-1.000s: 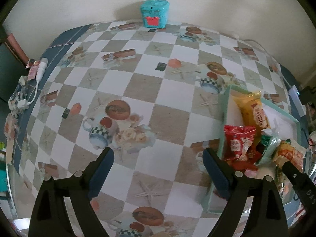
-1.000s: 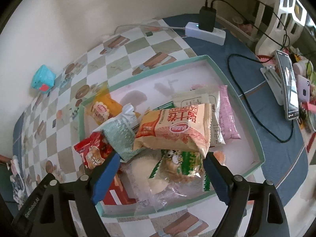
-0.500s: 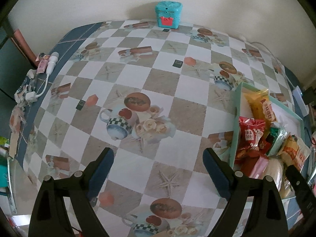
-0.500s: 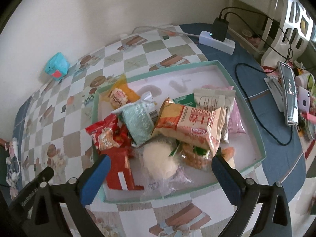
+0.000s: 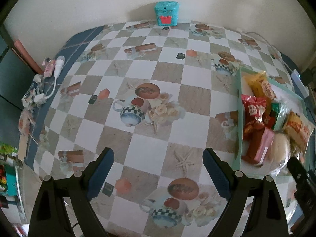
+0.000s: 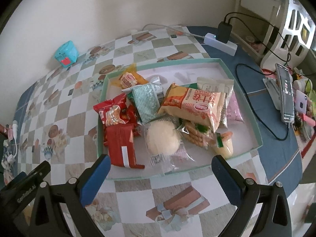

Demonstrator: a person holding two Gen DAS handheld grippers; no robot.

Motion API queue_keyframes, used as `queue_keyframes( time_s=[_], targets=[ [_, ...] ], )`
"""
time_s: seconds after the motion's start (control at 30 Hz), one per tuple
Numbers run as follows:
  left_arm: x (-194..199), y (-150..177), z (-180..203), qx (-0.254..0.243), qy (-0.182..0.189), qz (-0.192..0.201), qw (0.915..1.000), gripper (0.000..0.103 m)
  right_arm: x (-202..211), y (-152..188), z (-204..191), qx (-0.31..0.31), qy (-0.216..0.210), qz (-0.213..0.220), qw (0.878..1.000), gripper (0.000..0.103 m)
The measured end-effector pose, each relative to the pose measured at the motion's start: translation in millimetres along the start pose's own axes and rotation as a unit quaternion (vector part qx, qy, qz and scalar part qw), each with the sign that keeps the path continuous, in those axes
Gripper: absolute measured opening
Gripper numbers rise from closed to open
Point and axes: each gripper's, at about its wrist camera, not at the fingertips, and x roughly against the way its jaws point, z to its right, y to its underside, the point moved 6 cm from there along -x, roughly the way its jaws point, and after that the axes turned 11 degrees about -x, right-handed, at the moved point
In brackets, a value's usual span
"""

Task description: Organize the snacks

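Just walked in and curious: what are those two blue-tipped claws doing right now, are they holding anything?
Left gripper: open, empty, above the checkered tablecloth.
Right gripper: open, empty, its jaws have just been opening; pointed at the snack tray.

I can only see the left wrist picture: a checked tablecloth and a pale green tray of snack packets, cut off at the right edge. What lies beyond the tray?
Observer: Behind the pale green cardboard tray, a white power strip with a black charger plugged in lies on the blue cloth.
Operator: Is any snack hidden from me?
Observer: Yes, a pink packet is partly buried under the pile on the tray's far side.
Operator: What is the other gripper doing?
Observer: The right gripper hovers at the tray's near edge. Its jaws have just been opening, and there is nothing between them.
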Motion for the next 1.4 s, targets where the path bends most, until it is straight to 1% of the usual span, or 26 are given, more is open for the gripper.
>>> queue_keyframes(
  time_s=[0.23,0.37,0.77,1.4],
  targets=[
    [13.3,11.5,2.3,-0.023,0.002,0.025,0.9994,0.092,8.2,7.5,4.7,0.003,0.0,0.01,1.0,0.103],
    [17.9,17.9,4.5,-0.032,0.001,0.032,0.999,0.092,13.1,12.0,5.4,0.009,-0.001,0.017,1.0,0.103],
    [24.6,23.3,-0.8,-0.026,-0.006,0.044,0.9987,0.092,25.3,21.3,5.8,0.02,-0.007,0.033,0.999,0.103],
    [13.9,25.8,-4.4,-0.021,-0.007,0.018,0.9996,0.092,21.1,22.7,2.4,0.029,-0.004,0.023,0.999,0.103]
  ],
)
